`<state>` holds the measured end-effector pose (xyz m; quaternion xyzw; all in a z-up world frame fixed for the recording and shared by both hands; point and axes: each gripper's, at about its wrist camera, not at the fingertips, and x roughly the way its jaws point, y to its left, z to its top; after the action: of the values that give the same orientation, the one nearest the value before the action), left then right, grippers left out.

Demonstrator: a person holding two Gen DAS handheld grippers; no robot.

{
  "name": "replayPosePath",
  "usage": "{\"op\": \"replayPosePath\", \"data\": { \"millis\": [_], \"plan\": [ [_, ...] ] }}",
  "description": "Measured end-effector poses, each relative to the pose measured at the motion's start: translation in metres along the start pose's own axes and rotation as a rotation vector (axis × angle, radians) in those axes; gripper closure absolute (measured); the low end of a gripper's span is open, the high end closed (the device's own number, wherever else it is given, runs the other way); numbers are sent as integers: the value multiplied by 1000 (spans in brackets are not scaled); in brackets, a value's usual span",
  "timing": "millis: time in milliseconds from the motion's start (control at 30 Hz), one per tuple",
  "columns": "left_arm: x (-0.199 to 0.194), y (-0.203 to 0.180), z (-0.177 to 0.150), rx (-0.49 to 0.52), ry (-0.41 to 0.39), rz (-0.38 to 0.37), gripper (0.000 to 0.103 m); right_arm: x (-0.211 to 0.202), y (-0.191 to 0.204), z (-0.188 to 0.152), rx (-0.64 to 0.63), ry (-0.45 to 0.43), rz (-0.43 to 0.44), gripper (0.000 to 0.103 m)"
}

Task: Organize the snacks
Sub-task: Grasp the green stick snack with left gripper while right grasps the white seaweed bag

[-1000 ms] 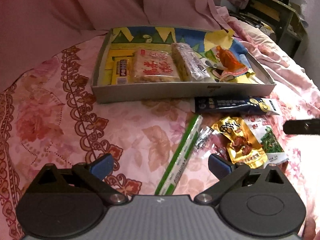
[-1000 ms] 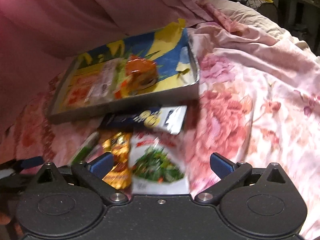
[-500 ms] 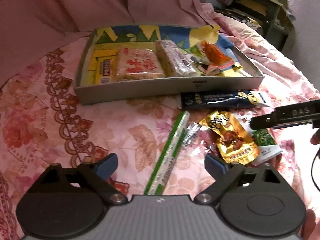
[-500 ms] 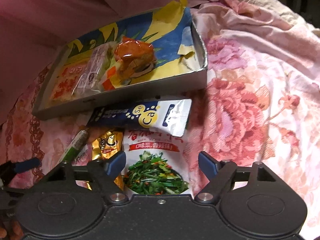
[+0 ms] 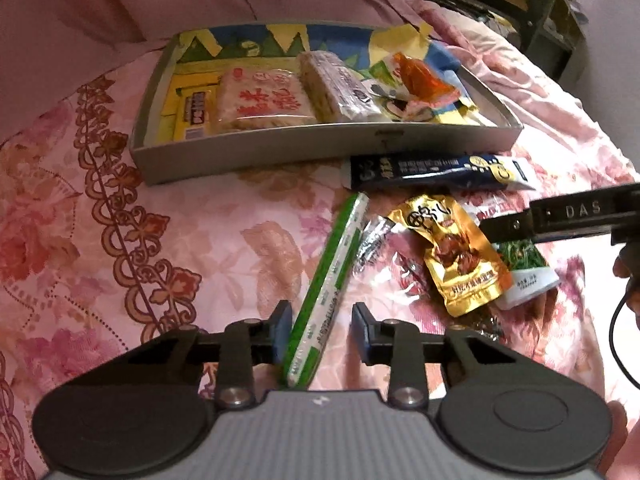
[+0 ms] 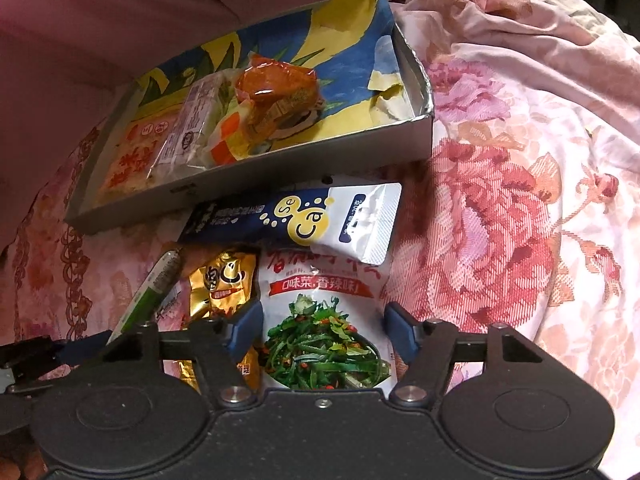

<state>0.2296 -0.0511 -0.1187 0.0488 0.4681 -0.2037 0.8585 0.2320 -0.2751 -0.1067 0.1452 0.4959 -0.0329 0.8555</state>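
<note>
The left gripper (image 5: pixel 320 330) has its jaws parted around the near end of the green stick (image 5: pixel 328 288), the left pad touching it, the right one apart. The right gripper (image 6: pixel 322 330) is spread wide astride the greens pouch (image 6: pixel 324 320), not clamped. Both packs lie on the floral quilt (image 5: pixel 120 220) by the tray's (image 5: pixel 320 146) near wall, beside a gold pack (image 5: pixel 456 256) and a navy sachet (image 5: pixel 436 168) that touches that wall
</note>
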Motion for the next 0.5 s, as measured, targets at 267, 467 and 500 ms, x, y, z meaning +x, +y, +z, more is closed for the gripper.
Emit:
{"op": "replayPosePath", "data": {
  "millis": [267, 467, 500],
  "plan": [
    [-2, 4, 0, -108, 31, -116, 84, -11, 3, -6, 10, 4, 4, 49],
    [0, 2, 1, -91, 31, -103, 83, -23, 1, -15, 67, 22, 54, 62],
    [0, 2, 2, -79, 28, -95, 83, -25, 2, -15, 67, 19, 55, 63]
  ]
}}
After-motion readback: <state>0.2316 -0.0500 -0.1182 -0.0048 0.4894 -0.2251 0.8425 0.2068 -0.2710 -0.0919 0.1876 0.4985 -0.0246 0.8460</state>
